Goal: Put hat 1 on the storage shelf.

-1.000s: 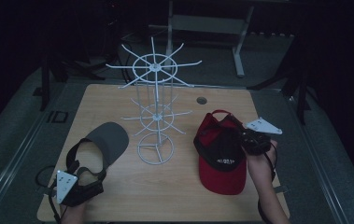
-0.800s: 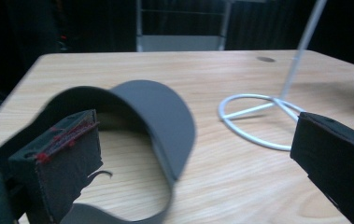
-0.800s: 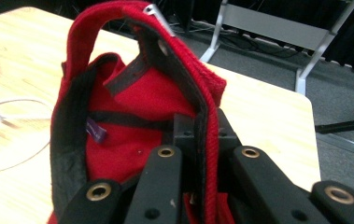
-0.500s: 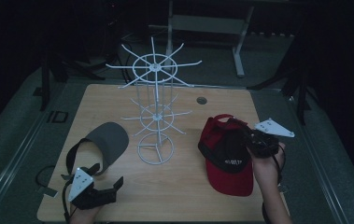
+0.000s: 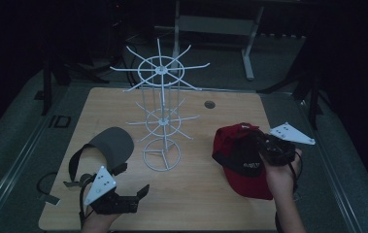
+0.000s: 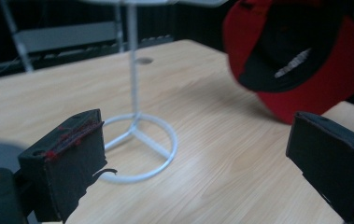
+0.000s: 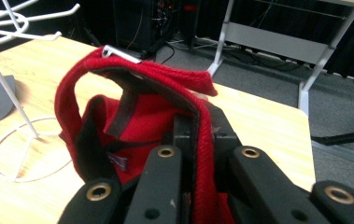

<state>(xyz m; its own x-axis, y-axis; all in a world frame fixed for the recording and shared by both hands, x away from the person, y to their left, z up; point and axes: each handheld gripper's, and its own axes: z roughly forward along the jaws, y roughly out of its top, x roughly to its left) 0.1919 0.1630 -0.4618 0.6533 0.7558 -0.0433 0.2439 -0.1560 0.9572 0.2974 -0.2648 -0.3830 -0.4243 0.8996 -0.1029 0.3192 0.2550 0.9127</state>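
Since a moment ago the right gripper has lifted the soft red cloth cap with the black inside up off the light wooden table, and the left gripper has pulled back from the grey plastic sun visor with the black strap, toward the near edge of the table. The right gripper's two black jaws are squeezed tight on the back edge of the red cap, so the cap hangs in the air over the right side of the table with its open inside facing the middle. Only a thin bit of cloth sits between the jaws, so the cap could slip out and drop if the hand swings fast. The left gripper has let go; its jaws stand wide apart with nothing between them, and the visor lies flat on the table just beyond it. In the middle stands the tall white wire rack with thin hook arms. It looks light. If the cap bumps an arm hard, the rack could tip or spin away. The cap's loose back strap could also catch on the wrong hook and hang crooked.
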